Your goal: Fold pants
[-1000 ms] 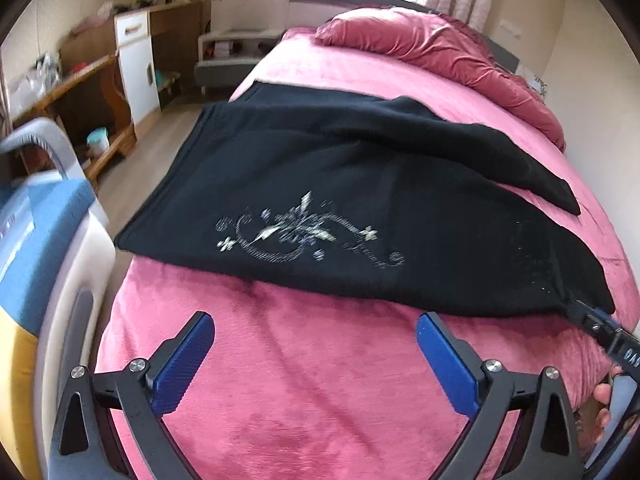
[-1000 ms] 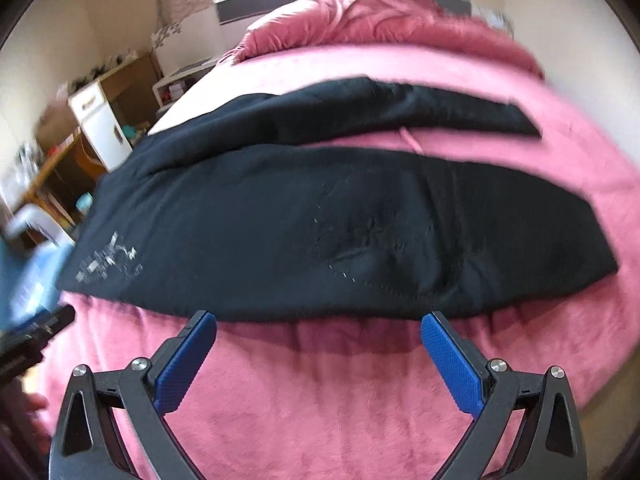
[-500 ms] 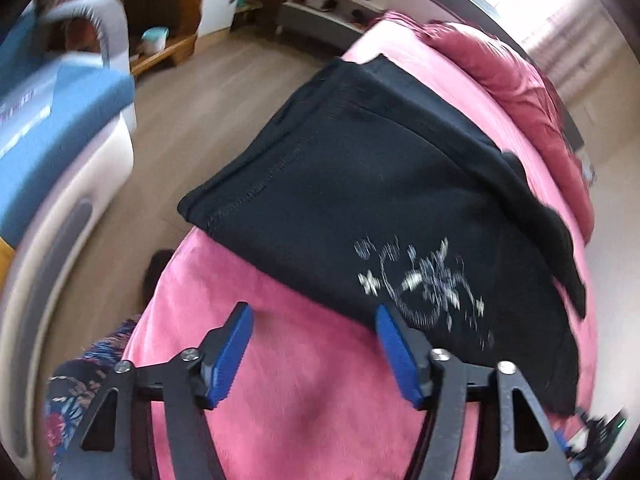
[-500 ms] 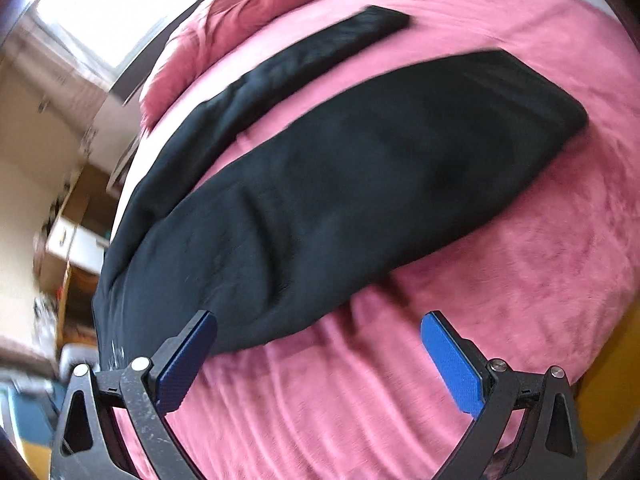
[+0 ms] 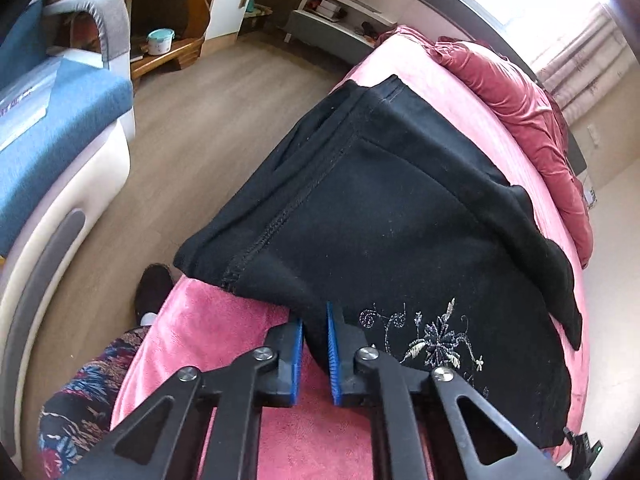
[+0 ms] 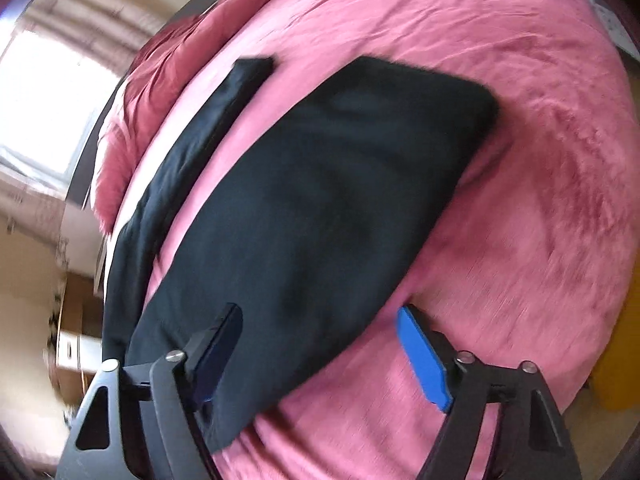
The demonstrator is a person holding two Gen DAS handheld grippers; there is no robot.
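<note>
At the far left of the left wrist view a sofa [image 5: 60, 128] with a blue seat is standing on the wood floor [image 5: 208, 128], and behind it a wooden shelf [image 5: 172, 12] is holding a small lidded pot [image 5: 160, 41]. A patterned trouser leg [image 5: 76, 396] of the person is showing low at the edge of the bed [image 5: 224, 340]. The black pants [image 5: 400, 216] are lying flat across the pink bed, their waistband end reaching the bed's edge toward the floor and a pale embroidered flower [image 5: 436, 340] sitting near the close hem. The left gripper [image 5: 315, 344] is closing, its blue pads nearly together and pinching a fold of the pants' near edge. A crumpled red quilt [image 5: 528, 120] is lying at the head of the bed.

In the blurred right wrist view the pants [image 6: 320, 208] are stretching away diagonally, one leg [image 6: 208, 128] lying apart to the left with a strip of pink bed [image 6: 540, 200] between. The right gripper [image 6: 320, 344] is spread wide and closing, straddling the pants' near edge: the left pad is over the cloth, the right pad [image 6: 424, 360] over the bedding, neither pressing on the cloth.
</note>
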